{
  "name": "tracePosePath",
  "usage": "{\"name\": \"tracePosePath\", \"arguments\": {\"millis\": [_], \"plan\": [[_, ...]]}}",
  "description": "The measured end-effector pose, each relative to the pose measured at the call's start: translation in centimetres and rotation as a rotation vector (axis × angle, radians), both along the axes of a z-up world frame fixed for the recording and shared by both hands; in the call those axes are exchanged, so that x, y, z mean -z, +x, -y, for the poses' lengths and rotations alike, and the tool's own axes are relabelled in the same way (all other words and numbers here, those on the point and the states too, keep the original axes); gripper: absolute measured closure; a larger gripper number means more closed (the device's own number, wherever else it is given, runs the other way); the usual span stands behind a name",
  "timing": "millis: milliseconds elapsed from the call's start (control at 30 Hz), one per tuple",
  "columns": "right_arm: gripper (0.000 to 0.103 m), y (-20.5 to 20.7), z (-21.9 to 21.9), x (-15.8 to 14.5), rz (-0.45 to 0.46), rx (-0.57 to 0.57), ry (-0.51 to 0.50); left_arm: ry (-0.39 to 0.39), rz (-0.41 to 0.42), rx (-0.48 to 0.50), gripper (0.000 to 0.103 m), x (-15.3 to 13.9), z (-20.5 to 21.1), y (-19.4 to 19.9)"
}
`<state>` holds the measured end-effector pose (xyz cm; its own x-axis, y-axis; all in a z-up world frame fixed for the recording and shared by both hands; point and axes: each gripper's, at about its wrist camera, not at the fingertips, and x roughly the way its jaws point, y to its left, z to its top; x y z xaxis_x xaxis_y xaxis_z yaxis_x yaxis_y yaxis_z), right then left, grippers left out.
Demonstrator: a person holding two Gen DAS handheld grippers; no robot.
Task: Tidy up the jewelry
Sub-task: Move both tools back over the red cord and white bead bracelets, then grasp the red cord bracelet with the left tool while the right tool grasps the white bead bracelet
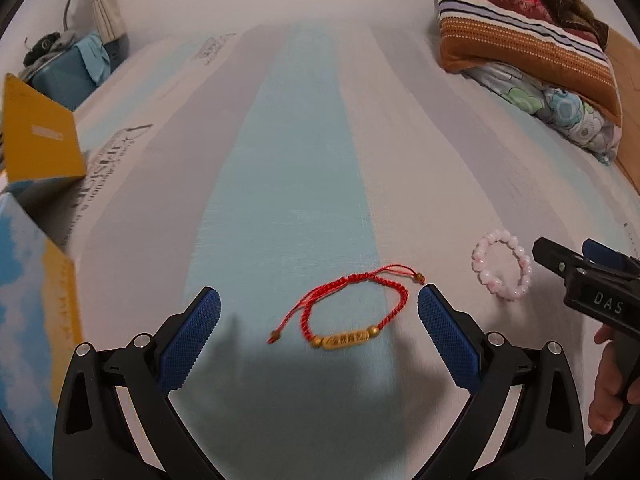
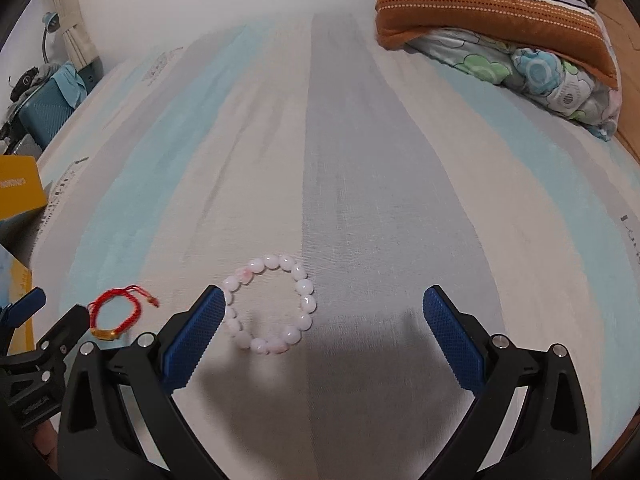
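Fingers of the left gripper (image 1: 319,300) stand wide apart with nothing between the blue pads but bedsheet; the red cord bracelet (image 1: 346,312) lies flat in that gap, its gold bar charm nearest the camera, its loose cord ends trailing to either side, one bead end just beside the right-hand pad; no pad touches it. Spread just as wide, the right gripper (image 2: 324,300) is likewise released; the pink bead bracelet (image 2: 269,305) lies as a round ring on the sheet, toward the left side of its gap, its left edge right against the left pad (image 2: 192,340), though I cannot tell whether they touch. In the left wrist view the same bead ring (image 1: 503,265) sits to the right of the red cord bracelet, apart from it, with the right gripper (image 1: 568,264) coming in from the right edge just beside it; part of a hand (image 1: 610,384) shows beneath it. All this rests on a striped sheet (image 1: 304,128) of pale blue, grey and cream bands; at the left edge stands an open yellow and blue box (image 1: 40,148); folded blankets (image 1: 528,36) are stacked at the far right corner, well apart from the jewelry.
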<state>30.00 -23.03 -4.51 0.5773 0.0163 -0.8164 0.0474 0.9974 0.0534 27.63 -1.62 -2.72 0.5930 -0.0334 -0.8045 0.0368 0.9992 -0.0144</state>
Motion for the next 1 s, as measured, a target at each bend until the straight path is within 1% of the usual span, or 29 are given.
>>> {"name": "tracePosePath", "arguments": {"millis": [67, 167, 267, 367, 433, 567, 633, 667, 733, 767, 833, 900, 933, 1000], "plan": [[0.008, 0.4, 0.1, 0.5, -0.007, -0.003, -0.008, -0.02, -0.01, 0.013, 0.006, 0.6, 0.3, 0.5], [0.01, 1.0, 0.2, 1.3, -0.024, -0.004, -0.011, -0.009, -0.027, 0.015, 0.006, 1.7, 0.8, 1.2], [0.014, 1.5, 0.3, 2.1, -0.046, -0.001, -0.001, 0.011, -0.036, 0.022, 0.006, 2.7, 1.2, 1.5], [0.021, 1.8, 0.2, 2.8, -0.064, -0.008, -0.013, 0.021, -0.056, 0.019, 0.006, 3.7, 1.2, 1.8], [0.031, 1.9, 0.1, 3.4, -0.081, -0.012, -0.014, 0.019, -0.064, 0.014, 0.006, 4.2, 1.2, 2.0], [0.041, 1.9, 0.1, 3.9, -0.091, -0.008, -0.027, 0.008, -0.069, 0.013, 0.006, 4.5, 1.1, 2.2], [0.053, 1.8, 0.0, 4.0, -0.09, -0.005, -0.027, 0.007, -0.077, 0.016, 0.006, 4.6, 1.1, 2.3], [0.056, 1.7, 0.0, 4.0, -0.089, -0.003, -0.026, 0.004, -0.086, 0.016, 0.007, 4.7, 1.0, 2.3], [0.064, 1.7, 0.0, 4.1, -0.089, -0.001, -0.023, -0.006, -0.1, 0.013, 0.009, 4.7, 0.8, 2.4], [0.066, 1.7, -0.1, 4.1, -0.089, -0.001, -0.022, -0.007, -0.103, 0.011, 0.012, 4.6, 0.8, 2.3], [0.074, 1.5, -0.2, 4.2, -0.089, -0.002, -0.025, -0.017, -0.112, 0.005, 0.018, 4.5, 0.7, 2.3], [0.079, 1.4, -0.2, 4.2, -0.086, -0.003, -0.028, -0.026, -0.118, 0.006, 0.029, 4.3, 0.6, 2.2], [0.081, 1.4, -0.3, 4.3, -0.086, -0.002, -0.029, -0.031, -0.119, 0.008, 0.031, 4.3, 0.5, 2.2], [0.085, 1.5, -0.2, 4.3, -0.086, 0.0, -0.029, -0.035, -0.122, 0.009, 0.041, 4.2, 0.3, 2.0]]}}
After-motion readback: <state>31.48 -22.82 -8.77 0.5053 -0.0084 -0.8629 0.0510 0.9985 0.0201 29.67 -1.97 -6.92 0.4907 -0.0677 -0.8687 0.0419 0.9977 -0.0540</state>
